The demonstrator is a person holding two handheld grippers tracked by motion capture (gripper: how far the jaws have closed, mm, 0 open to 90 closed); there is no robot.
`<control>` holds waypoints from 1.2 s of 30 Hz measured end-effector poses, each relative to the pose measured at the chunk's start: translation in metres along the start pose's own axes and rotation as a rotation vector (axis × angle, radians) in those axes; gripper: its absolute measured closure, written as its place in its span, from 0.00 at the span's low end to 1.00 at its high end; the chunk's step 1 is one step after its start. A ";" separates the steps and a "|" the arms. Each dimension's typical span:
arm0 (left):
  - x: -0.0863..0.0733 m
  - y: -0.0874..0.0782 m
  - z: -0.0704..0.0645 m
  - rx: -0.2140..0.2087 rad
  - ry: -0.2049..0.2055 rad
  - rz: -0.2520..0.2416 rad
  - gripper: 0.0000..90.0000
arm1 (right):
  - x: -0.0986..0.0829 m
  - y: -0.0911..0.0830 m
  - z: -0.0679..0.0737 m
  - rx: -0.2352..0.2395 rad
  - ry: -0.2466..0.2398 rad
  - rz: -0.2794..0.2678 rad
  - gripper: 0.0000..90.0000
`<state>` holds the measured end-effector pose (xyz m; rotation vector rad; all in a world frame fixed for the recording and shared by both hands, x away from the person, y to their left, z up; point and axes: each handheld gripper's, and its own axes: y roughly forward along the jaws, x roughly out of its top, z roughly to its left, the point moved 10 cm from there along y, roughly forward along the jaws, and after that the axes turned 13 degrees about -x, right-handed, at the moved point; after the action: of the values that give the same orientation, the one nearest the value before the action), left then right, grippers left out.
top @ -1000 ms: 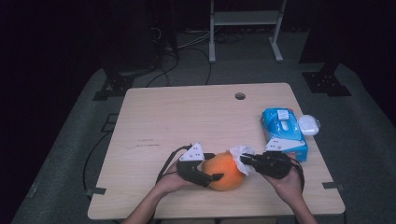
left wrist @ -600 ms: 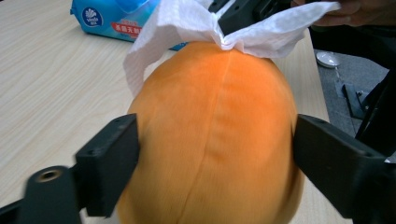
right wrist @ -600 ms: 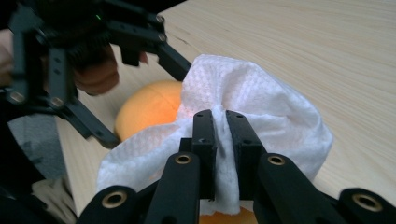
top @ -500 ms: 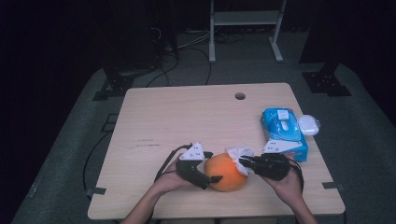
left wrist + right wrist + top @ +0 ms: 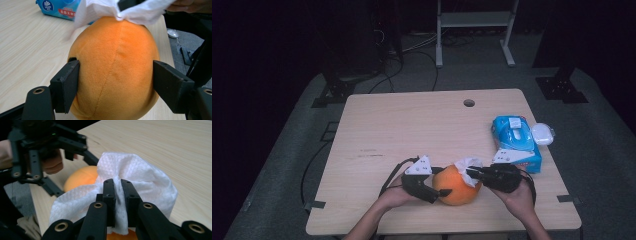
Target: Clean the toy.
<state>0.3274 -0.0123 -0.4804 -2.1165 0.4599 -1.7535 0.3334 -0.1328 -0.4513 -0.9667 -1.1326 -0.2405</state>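
An orange plush ball (image 5: 456, 185) rests on the wooden table (image 5: 422, 130) near its front edge. My left gripper (image 5: 438, 190) is shut on the ball from its left side, and in the left gripper view the two black jaws press into the plush ball (image 5: 115, 72) on both flanks. My right gripper (image 5: 473, 172) is shut on a white wipe (image 5: 466, 165) and holds it against the ball's upper right. The crumpled white wipe (image 5: 140, 180) is pinched between my jaws in the right gripper view, with the orange ball (image 5: 82, 177) under it and the left gripper (image 5: 45, 147) beyond.
A blue pack of wet wipes (image 5: 516, 142) lies at the table's right side, just behind my right hand, with a white lid-like object (image 5: 543, 133) beside it. A cable hole (image 5: 469, 103) sits near the far edge. Stands and cables are on the floor beyond.
The right gripper has slid the wipe slightly left and up over the ball's top. The left gripper and the ball have stayed put.
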 end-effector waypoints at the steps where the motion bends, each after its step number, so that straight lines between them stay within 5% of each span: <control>1: 0.000 0.000 0.000 0.003 0.001 0.004 0.27 | 0.001 -0.002 -0.001 -0.004 0.006 -0.005 0.91; 5: 0.001 0.001 -0.001 0.002 0.010 0.009 0.26 | 0.009 -0.005 0.017 0.050 -0.033 -0.030 0.91; 7: 0.002 -0.001 0.001 -0.002 0.007 0.001 0.21 | 0.006 -0.002 0.021 0.040 -0.069 -0.009 0.91; 11: 0.001 0.002 0.006 -0.003 -0.054 -0.022 0.10 | 0.001 0.000 0.014 0.058 -0.058 0.015 0.91; 16: 0.000 0.005 -0.006 -0.051 0.011 -0.001 0.19 | -0.005 -0.004 -0.006 0.037 -0.014 0.021 0.91; 18: 0.001 0.004 -0.008 -0.069 0.002 -0.023 0.20 | -0.006 -0.005 -0.014 0.029 0.000 0.020 0.91; 21: -0.006 0.011 0.001 -0.028 -0.045 0.024 0.10 | -0.006 -0.006 -0.015 0.029 0.013 0.020 0.91; 24: -0.012 0.020 0.000 -0.061 -0.059 0.035 0.08 | -0.003 -0.006 -0.009 0.034 0.003 0.017 0.91; 30: -0.006 0.016 -0.007 -0.025 0.032 0.039 0.33 | 0.009 -0.008 0.023 0.101 -0.054 -0.025 0.91; 36: 0.009 0.004 -0.007 -0.036 0.013 -0.049 0.41 | 0.006 -0.010 0.000 0.062 0.024 -0.039 0.91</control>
<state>0.3217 -0.0208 -0.4734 -2.1597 0.4501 -1.8006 0.3302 -0.1369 -0.4411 -0.8856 -1.1312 -0.2467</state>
